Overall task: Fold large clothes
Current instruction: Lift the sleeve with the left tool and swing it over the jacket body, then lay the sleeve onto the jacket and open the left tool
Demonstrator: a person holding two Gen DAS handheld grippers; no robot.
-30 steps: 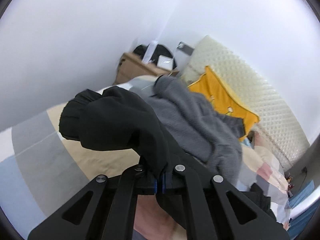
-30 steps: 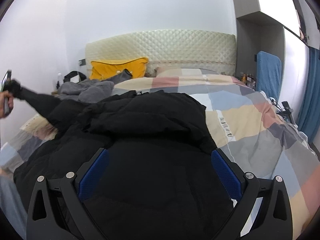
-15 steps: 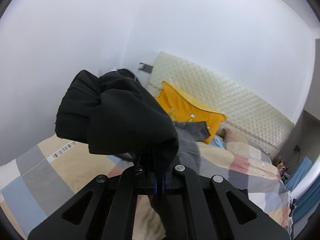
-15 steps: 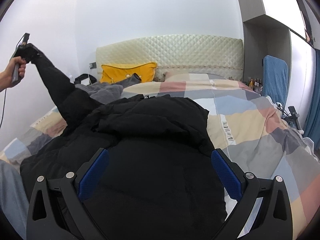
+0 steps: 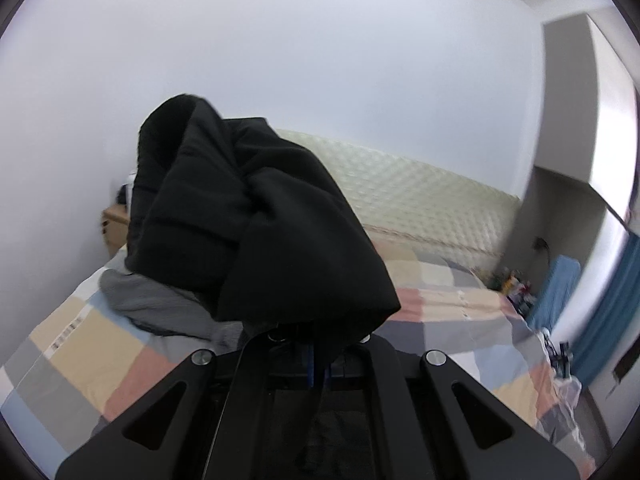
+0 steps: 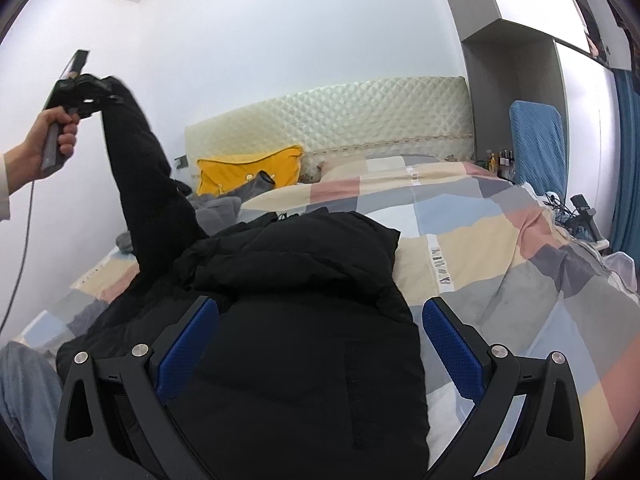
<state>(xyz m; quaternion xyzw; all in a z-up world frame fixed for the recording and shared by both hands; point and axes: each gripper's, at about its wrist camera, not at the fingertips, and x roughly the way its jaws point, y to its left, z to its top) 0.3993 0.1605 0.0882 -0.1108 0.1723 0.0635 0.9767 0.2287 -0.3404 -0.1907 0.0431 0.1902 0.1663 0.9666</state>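
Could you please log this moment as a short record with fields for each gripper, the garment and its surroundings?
left gripper: shut on sleeve, raised high
right gripper: open, above jacket body, gripping nothing
black jacket: body spread on the bed, one sleeve lifted
bed: patchwork checked cover
nearby: grey garment, yellow pillow at quilted headboard

- Black jacket: matt, puffy quilted cloth.
- Right tongs: matt black plastic arms, blue dimpled pads, shiny metal screws.
- Bedcover: soft matt checked cloth.
- Headboard: cream, diamond-quilted padding with slight sheen.
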